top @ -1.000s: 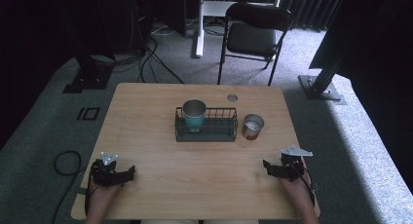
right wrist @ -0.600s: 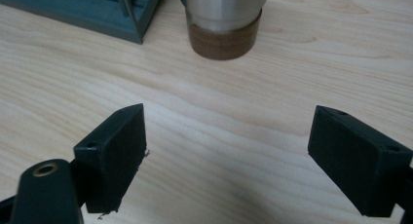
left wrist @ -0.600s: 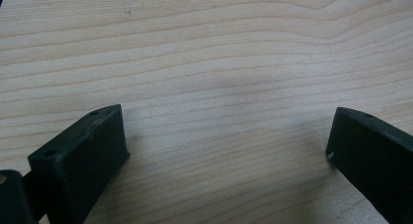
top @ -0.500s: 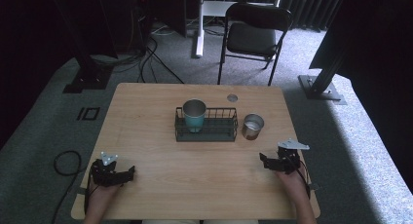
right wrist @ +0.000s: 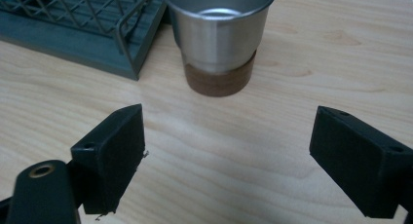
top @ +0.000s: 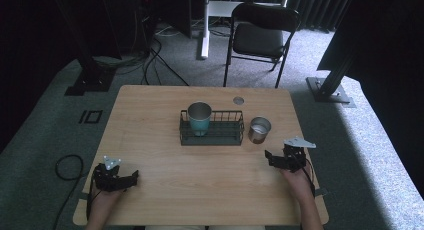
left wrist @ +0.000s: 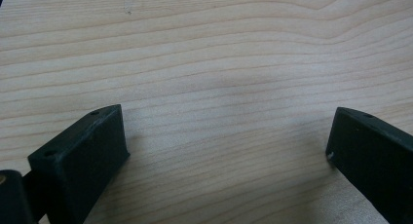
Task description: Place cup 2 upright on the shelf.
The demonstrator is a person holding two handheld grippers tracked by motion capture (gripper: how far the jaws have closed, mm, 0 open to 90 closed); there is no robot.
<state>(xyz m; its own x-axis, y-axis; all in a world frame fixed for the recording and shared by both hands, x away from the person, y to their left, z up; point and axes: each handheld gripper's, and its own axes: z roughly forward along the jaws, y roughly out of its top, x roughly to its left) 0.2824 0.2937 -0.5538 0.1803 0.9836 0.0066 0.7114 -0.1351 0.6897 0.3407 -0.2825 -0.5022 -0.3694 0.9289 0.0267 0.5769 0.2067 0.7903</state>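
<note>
The right gripper (top: 274, 158) sits low over the near right part of the wooden table (top: 150, 120), held by the person's right hand (top: 295, 177). Its jaws stand wide apart with nothing between them, and they face the steel cup (top: 259, 129), which stands upright on the table just beyond them, near but not touching. In the right gripper view the cup (right wrist: 218, 36) shows a shiny metal wall and a dark brown band around its base, with bare wood between it and the jaw tips.

Just to the left of the cup is a dark wire rack (top: 212, 135), set across the middle of the table; the cup stands just beside its right end. A teal cup (top: 199, 118) with a metal rim stands upright inside the rack at its left end. A small round disc (top: 238, 100) lies on the table farther back, beyond the rack's right end.

The left gripper (top: 131, 177) rests at the near left of the table, well apart from the rack, in the person's left hand (top: 102, 200). In the left gripper view its jaws are spread wide over plain wood grain, holding nothing.

Beyond the far edge of the table a black folding chair (top: 262, 37) stands on the grey carpet.
</note>
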